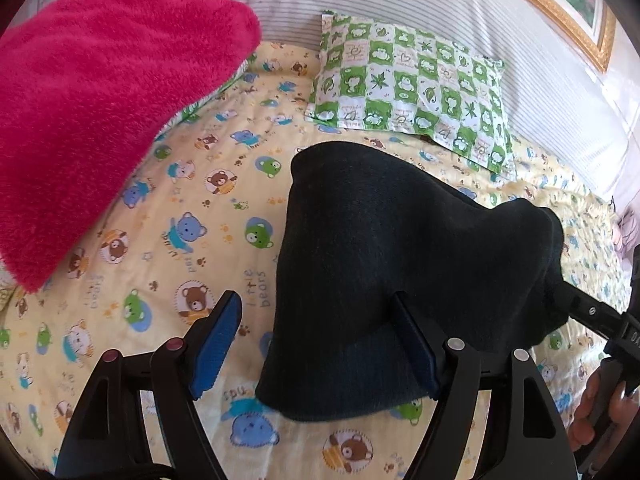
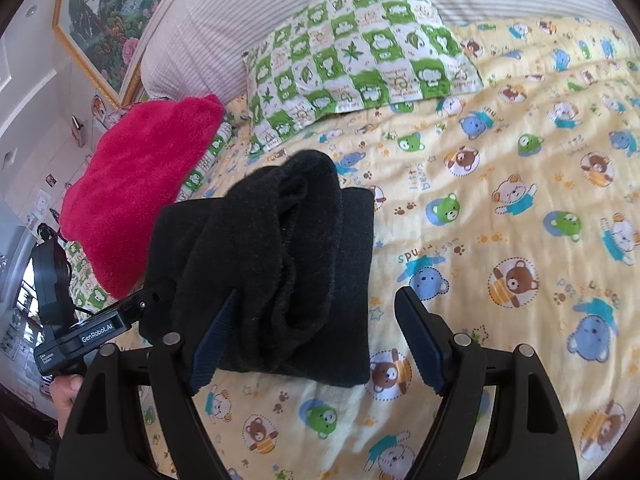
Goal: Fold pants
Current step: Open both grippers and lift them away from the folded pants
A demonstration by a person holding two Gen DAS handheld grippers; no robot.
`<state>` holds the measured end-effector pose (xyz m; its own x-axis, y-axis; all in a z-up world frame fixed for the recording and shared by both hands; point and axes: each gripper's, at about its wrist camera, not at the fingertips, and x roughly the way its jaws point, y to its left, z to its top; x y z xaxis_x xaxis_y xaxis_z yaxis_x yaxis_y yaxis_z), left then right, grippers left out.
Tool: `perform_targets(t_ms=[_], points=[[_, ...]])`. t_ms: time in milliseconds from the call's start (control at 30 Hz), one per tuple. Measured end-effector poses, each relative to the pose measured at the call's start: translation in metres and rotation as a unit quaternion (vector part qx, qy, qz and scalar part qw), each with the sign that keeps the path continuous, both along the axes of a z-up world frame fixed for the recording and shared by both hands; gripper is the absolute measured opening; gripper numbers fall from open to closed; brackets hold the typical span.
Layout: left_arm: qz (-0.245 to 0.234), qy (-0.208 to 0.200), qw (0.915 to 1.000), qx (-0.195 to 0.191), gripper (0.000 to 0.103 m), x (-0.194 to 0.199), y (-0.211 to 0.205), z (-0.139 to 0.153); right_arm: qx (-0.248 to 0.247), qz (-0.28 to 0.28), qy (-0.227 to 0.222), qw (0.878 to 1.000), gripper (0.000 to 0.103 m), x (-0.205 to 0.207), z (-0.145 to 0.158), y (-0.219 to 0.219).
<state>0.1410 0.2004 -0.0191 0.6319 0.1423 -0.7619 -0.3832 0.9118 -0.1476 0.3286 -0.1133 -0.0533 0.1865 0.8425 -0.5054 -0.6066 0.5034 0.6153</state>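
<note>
Here the black pants (image 1: pixel 384 264) lie folded into a thick bundle on the bed, on a yellow sheet (image 1: pixel 168 216) printed with little bears. In the left wrist view the left hand-held gripper (image 1: pixel 316 344) stands wide open, its blue pads well apart; the near left part of the bundle lies between the two fingers, the right finger (image 1: pixel 412 344) rising in front of the dark cloth and the left finger (image 1: pixel 218 340) over bare sheet, clear of the cloth. Nothing is pinched between them. In the right wrist view the right hand-held gripper (image 2: pixel 316 340) is likewise spread open: its left finger (image 2: pixel 212 344) overlaps the near edge of the pants (image 2: pixel 280 264), whether it touches them I cannot tell, and its right finger (image 2: pixel 420 344) stands over the sheet (image 2: pixel 500 200) just beside the bundle. The folded layers show as rolled ridges on top of a flat lower panel. Each view also catches the other gripper's body at the far side of the bundle, with part of a hand at the frame edge. Beyond the pants a green-and-white checked pillow (image 1: pixel 412 88) rests at the head of the bed against a striped headboard (image 1: pixel 520 52). A fluffy pink blanket (image 1: pixel 104 104) lies folded to the left, apart from the pants. A gilt-framed picture (image 2: pixel 108 16) hangs on the wall.
</note>
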Motion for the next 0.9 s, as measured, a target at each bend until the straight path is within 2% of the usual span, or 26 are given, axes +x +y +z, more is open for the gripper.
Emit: perform_targets(t_ms=[167, 400, 700, 900], points=[[-0.005, -0.009, 1.0, -0.002, 0.077, -0.017, -0.007, 0.009, 0.008, 0.008, -0.009, 1.0, 0.081, -0.013, 0.015, -0.008], [-0.023, -0.014, 0.9995, 0.019, 0.078, -0.039, -0.025, 0.018, 0.002, 0.036, -0.042, 0.998, 0.083, -0.041, 0.033, -0.013], [-0.036, -0.019, 0.9987, 0.03, 0.079, -0.056, -0.034, 0.023, -0.014, 0.053, -0.082, 0.995, 0.087, -0.067, 0.043, -0.02], [-0.045, -0.017, 0.9981, 0.04, 0.08, -0.066, -0.036, 0.024, -0.02, 0.06, -0.091, 0.994, 0.088, -0.078, 0.045, -0.022]])
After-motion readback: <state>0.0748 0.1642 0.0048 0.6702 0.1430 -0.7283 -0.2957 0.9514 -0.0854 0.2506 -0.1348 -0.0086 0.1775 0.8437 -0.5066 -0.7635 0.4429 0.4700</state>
